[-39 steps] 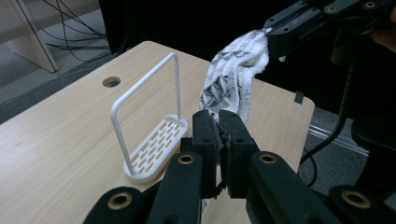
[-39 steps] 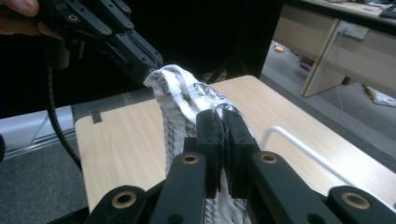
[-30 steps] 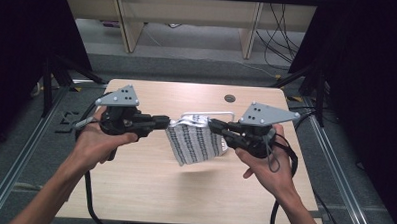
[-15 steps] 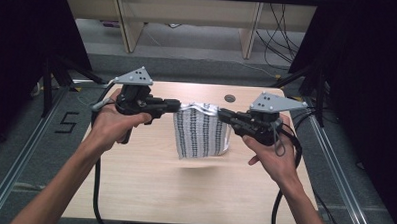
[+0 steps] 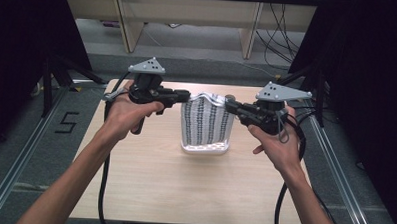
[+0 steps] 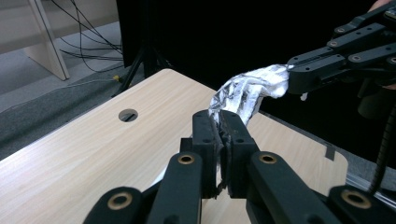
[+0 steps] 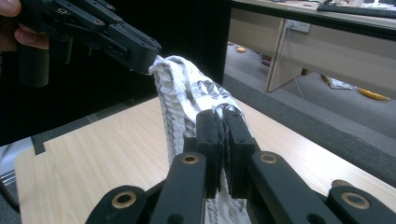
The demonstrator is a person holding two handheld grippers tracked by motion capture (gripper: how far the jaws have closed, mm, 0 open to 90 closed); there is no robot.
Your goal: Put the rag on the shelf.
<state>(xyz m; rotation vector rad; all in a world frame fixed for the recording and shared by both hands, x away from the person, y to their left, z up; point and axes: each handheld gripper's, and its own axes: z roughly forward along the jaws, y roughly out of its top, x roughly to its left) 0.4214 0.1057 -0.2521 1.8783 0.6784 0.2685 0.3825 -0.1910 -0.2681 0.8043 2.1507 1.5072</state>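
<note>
A: High view, status?

B: A white cloth with dark striped print hangs between the two grippers above the wooden bench. The left gripper pinches its upper left corner; the right gripper pinches its upper right corner. The cloth's lower edge lies on or just above the bench; contact cannot be confirmed from this angle. Each jaw tip is partly hidden by fabric. Both forearms are cut off at the bottom edge.

A: Left gripper view?

B: The jaws are pressed together on a fold of cloth, which looks silvery and washed out here. The pinched edge is hidden between the jaws. The cloth runs to the right gripper, whose body is cut off at the right edge.

A: Right gripper view?

B: The jaws are closed on the cloth, which drops behind them out of sight. The left gripper grips the far corner; its hand is cropped at the upper left.
</note>
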